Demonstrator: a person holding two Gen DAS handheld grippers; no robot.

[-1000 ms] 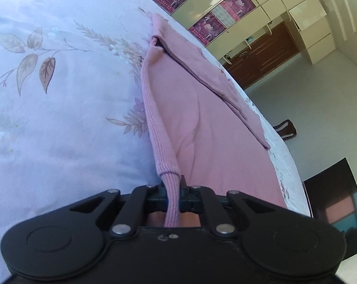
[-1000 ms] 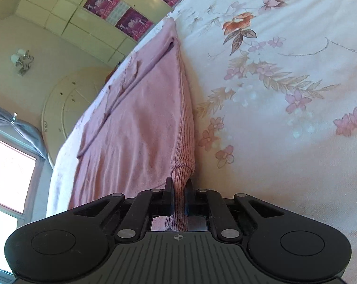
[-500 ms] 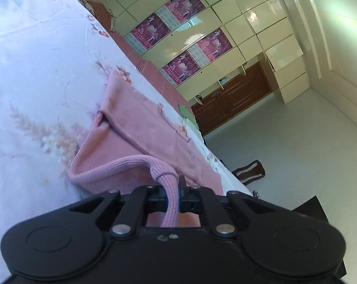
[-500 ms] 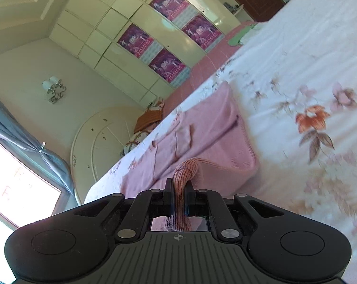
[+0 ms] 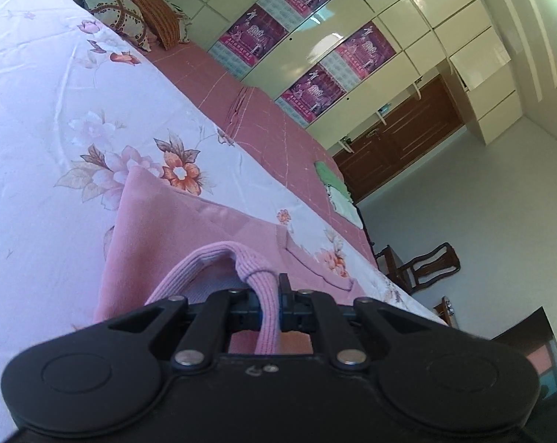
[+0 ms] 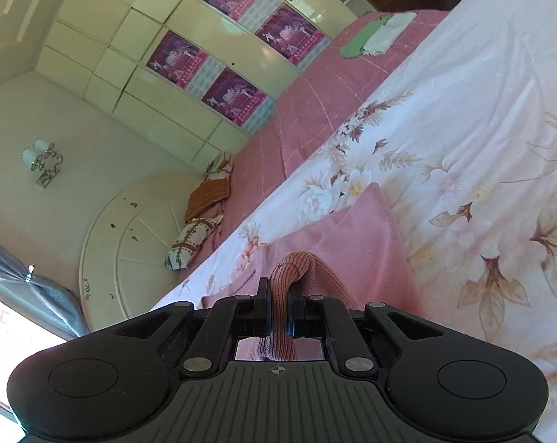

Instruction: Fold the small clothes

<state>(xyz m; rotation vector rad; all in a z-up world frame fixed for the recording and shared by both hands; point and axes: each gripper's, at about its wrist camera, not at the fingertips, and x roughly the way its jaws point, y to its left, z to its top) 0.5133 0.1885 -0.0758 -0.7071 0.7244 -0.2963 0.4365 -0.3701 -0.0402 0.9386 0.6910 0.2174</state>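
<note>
On the floral bedsheet [image 5: 49, 118] lies the pink garment [image 5: 190, 236], partly doubled over. Left gripper [image 5: 269, 295] is clamped tight on its ribbed hem [image 5: 256, 273], which arches up between the fingers. Right gripper [image 6: 278, 304] is likewise pinched shut on the ribbed hem [image 6: 289, 269] at the garment's [image 6: 363, 243] other corner. Both held corners sit raised above the cloth lying flat beneath. Beyond the sheet: pink quilt [image 5: 219, 85], patterned pillows [image 5: 131, 18] at the far end, green and white cloth [image 6: 378, 35] near the quilt edge, cupboards with purple posters [image 6: 234, 99] behind.
</note>
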